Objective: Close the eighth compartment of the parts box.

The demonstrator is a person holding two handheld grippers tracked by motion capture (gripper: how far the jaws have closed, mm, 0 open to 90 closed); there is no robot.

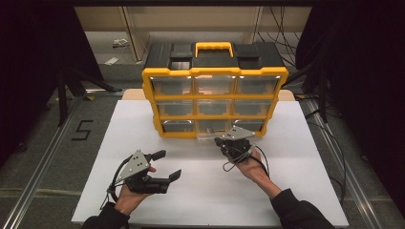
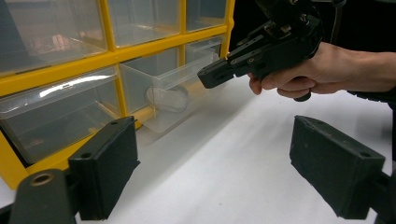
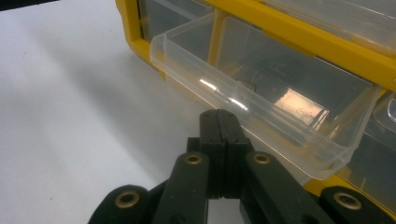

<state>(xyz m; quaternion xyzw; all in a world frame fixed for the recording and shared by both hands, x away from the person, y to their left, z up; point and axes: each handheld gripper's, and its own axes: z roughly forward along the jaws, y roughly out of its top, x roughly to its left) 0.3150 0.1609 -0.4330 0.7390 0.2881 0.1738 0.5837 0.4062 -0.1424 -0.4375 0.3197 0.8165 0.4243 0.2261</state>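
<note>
Your right gripper point(image 1: 224, 141) sits at the center of the high view, its jaws pressed together with nothing between them, their tips touching the front wall of a clear drawer point(image 1: 207, 135). That drawer stands partly pulled out of the bottom row of the yellow organizer point(image 1: 215, 101), in the middle of its 3 columns. In the right gripper view, the shut jaws rise from the bottom center and meet the drawer point(image 3: 261, 109), which slants across the middle of the frame.

Your left gripper point(image 1: 165, 166) rests at lower left of the high view, well apart from the organizer, jaws spread wide and holding nothing. In the left gripper view, the drawer point(image 2: 173, 86) juts out at center, with the right gripper point(image 2: 211, 77) at its rim. The white table point(image 1: 200, 191) lies beneath.
</note>
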